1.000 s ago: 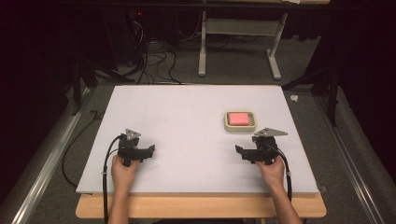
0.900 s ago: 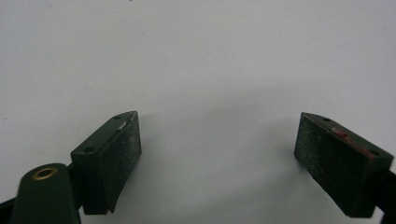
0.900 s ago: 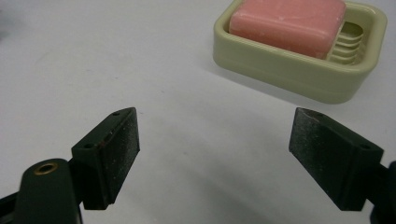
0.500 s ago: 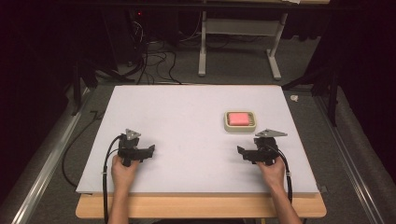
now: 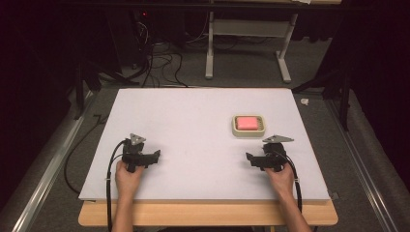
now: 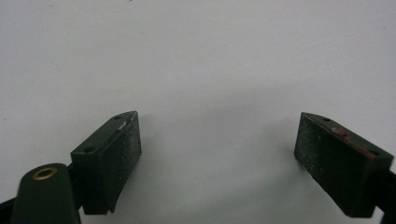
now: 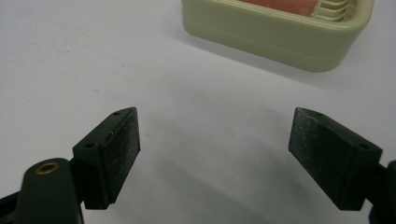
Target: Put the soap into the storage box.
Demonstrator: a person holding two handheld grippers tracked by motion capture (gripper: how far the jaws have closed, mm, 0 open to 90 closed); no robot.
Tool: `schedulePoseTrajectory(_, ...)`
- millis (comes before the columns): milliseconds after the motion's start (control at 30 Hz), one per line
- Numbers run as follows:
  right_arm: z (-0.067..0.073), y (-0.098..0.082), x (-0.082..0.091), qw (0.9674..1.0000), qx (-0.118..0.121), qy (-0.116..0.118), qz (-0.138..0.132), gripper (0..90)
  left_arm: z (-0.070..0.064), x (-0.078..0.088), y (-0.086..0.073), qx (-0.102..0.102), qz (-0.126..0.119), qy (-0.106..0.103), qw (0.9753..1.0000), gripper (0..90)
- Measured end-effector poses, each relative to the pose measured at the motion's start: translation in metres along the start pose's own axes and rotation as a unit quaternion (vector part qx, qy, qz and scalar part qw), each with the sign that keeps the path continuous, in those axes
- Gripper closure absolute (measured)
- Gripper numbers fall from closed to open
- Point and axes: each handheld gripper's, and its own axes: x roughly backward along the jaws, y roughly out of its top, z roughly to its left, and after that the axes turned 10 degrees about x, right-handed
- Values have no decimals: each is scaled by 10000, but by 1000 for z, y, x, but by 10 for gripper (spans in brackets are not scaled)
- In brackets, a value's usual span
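Note:
A cream soap dish [image 5: 248, 126] holding a pink bar of soap [image 5: 247, 122] sits on the white table top [image 5: 193, 121], right of centre. My right gripper [image 5: 250, 158] rests near the front edge, just below the dish, held by a hand. In the right gripper view its jaws [image 7: 215, 128] stand wide open with nothing between them, and the dish [image 7: 275, 32] lies a short way ahead. My left gripper [image 5: 154, 155] rests at the front left, also in a hand. It is open [image 6: 219, 135] over bare table.
The table's wooden front edge [image 5: 208, 213] runs just behind the hands. Beyond the far edge are a metal frame stand [image 5: 246, 43] and loose cables [image 5: 159, 63] on the dark floor. A rail [image 5: 43, 179] runs along the left side.

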Motion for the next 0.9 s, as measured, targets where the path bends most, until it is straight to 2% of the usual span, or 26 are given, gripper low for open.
schedulePoseTrajectory(533, 4, -3, -9, 9996, 116, -144, 200, 167, 0, 0, 0, 0, 0, 0, 10000, 151)
schedulePoseTrajectory(900, 7, -4, -12, 9992, 260, -229, 182, 148, 0, 0, 0, -1, -1, 1, 10000, 151)
